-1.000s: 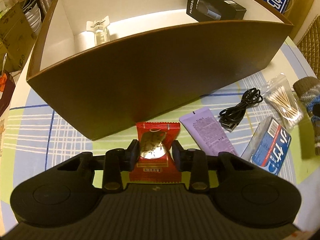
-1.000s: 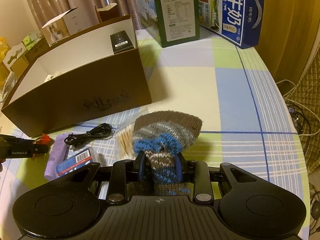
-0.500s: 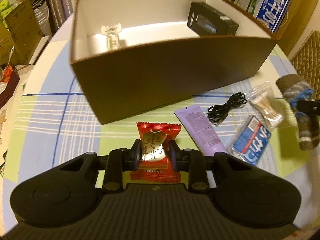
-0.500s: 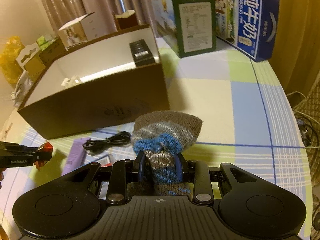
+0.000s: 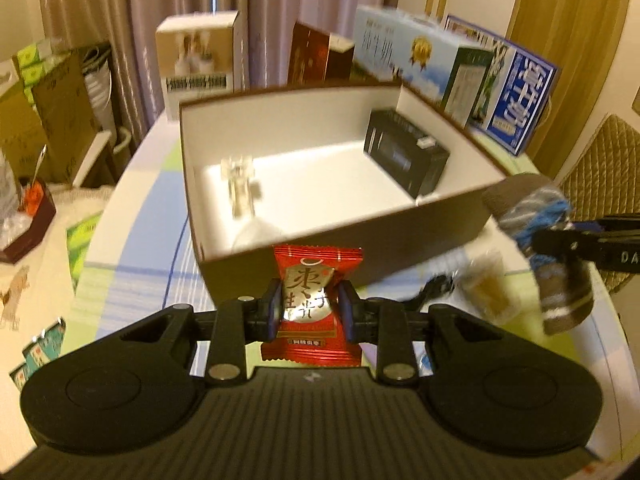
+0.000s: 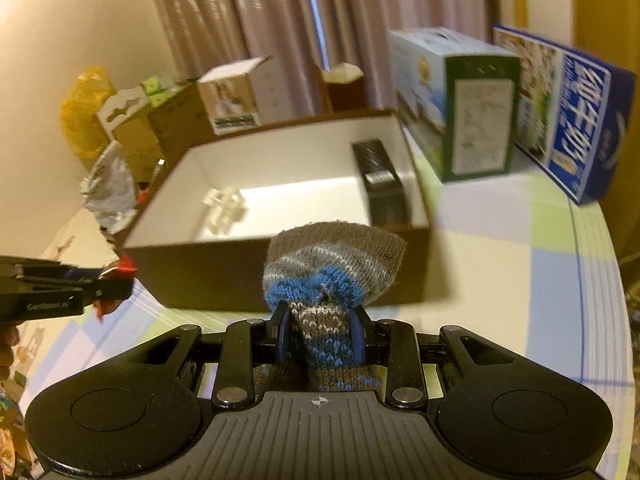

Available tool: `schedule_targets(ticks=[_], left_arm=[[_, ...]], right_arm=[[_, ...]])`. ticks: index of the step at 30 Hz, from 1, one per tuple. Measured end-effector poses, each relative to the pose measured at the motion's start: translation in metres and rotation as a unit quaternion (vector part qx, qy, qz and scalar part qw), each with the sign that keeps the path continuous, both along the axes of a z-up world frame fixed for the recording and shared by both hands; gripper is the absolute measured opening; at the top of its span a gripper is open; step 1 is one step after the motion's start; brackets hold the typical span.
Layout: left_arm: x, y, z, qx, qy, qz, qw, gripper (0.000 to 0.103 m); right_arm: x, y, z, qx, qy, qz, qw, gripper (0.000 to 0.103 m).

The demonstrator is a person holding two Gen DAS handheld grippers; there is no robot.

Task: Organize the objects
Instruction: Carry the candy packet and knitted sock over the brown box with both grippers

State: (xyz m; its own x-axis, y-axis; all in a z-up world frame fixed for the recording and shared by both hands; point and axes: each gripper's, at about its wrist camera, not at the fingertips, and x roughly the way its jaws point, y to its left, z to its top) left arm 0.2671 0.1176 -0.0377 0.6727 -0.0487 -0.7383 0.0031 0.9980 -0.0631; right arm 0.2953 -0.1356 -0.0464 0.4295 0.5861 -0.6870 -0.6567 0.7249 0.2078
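Left tool (image 5: 307, 307): clamped on a red sachet (image 5: 316, 304), held in the air just short of the box's (image 5: 400, 248) near wall. Right tool (image 6: 320, 338): clamped on a knitted sock (image 6: 332, 268), likewise short of that wall. Box holds a black carton (image 5: 404, 160) and a clear bottle (image 5: 240, 184). Risk: the drooping sock could snag the rim; both tools may collide above the opening.

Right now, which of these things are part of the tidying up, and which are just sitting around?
Part of the job:
- red snack packet, clamped in the left gripper
- knitted sock, clamped in the right gripper
- brown box, open, already holding a black carton and a small clear bottle

Just lying about:
- milk cartons behind the box
- curtains
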Motion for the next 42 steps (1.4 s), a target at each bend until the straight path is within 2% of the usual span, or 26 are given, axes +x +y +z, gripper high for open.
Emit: schedule_targets(ticks=[13, 22, 29, 38, 42], left_arm=[[0.039, -0.004, 0.032, 0.009, -0.05, -0.005, 0.9987, 0.024], [0.079, -0.002, 0.039, 0.015, -0.059, -0.007, 0.9981, 0.024], [0.123, 0.008, 0.023, 0.013, -0.037, 0.011, 0.9992, 0.025], [0.173, 0.02, -0.01, -0.008, 0.004, 0.022, 0.9997, 0.025], [0.192, 0.02, -0.021, -0.003, 0.012, 0.022, 0.9997, 0.025]], right_arm=[[0.015, 0.039, 0.027, 0.023, -0.036, 0.042, 0.998, 0.027], [0.047, 0.07, 0.038, 0.033, -0.057, 0.056, 0.996, 0.027], [0.086, 0.101, 0.027, 0.021, -0.054, 0.058, 0.997, 0.027], [0.129, 0.135, -0.009, -0.009, -0.033, 0.054, 0.998, 0.027], [0.145, 0.144, -0.021, -0.023, -0.03, 0.051, 0.998, 0.027]])
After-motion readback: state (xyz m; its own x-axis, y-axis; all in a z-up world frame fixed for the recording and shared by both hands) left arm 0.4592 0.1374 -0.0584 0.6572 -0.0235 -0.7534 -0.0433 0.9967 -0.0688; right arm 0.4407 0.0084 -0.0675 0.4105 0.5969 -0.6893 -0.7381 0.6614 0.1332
